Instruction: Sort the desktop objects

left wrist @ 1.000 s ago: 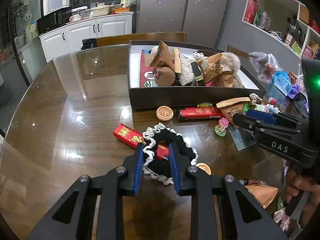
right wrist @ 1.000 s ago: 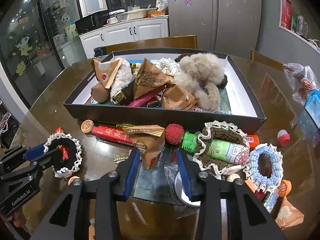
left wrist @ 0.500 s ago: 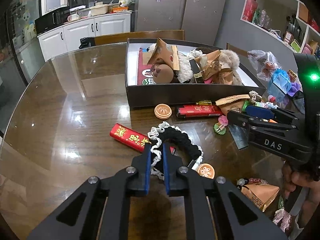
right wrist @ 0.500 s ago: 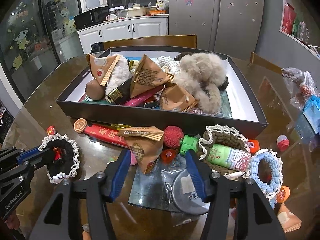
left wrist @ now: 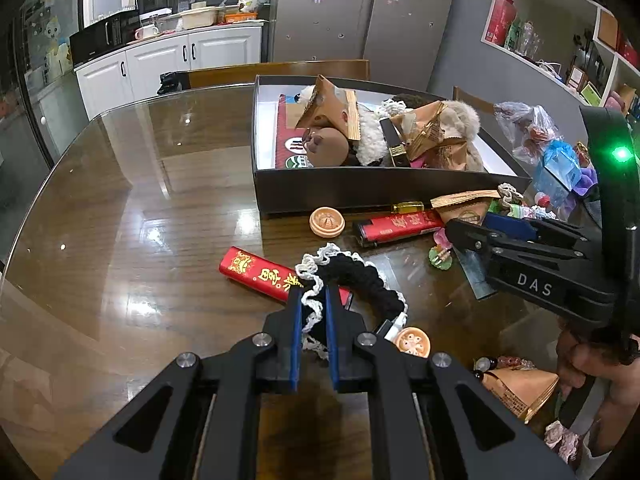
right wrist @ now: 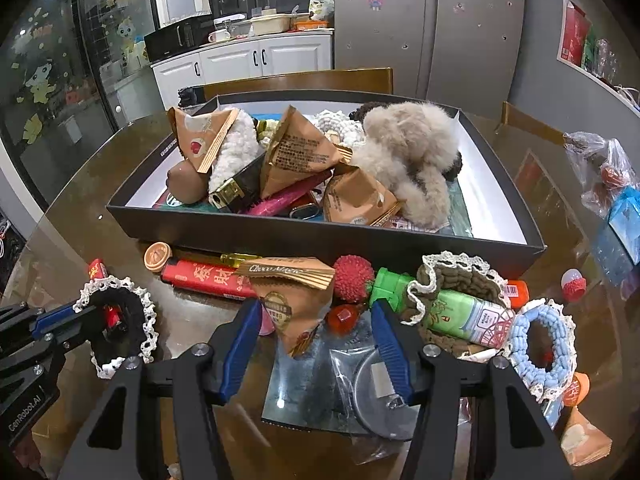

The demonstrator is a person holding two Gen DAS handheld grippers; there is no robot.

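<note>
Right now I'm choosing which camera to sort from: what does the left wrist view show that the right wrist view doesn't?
Left wrist only: the left gripper shut on the black scrunchie, an orange cap beside it, and the full red lighter.

Right wrist only: the right gripper, closing around the brown snack packet, plus the blue scrunchie and green bottle.

Both: the black box, the scrunchie and each other's gripper.

A kitchen is seen behind a glossy wooden table (left wrist: 120, 208). White cabinets (right wrist: 256, 60) are set under a cluttered counter, a grey fridge (right wrist: 432, 24) stands beside them, and white shelves (left wrist: 560, 40) are fixed to the grey wall.
</note>
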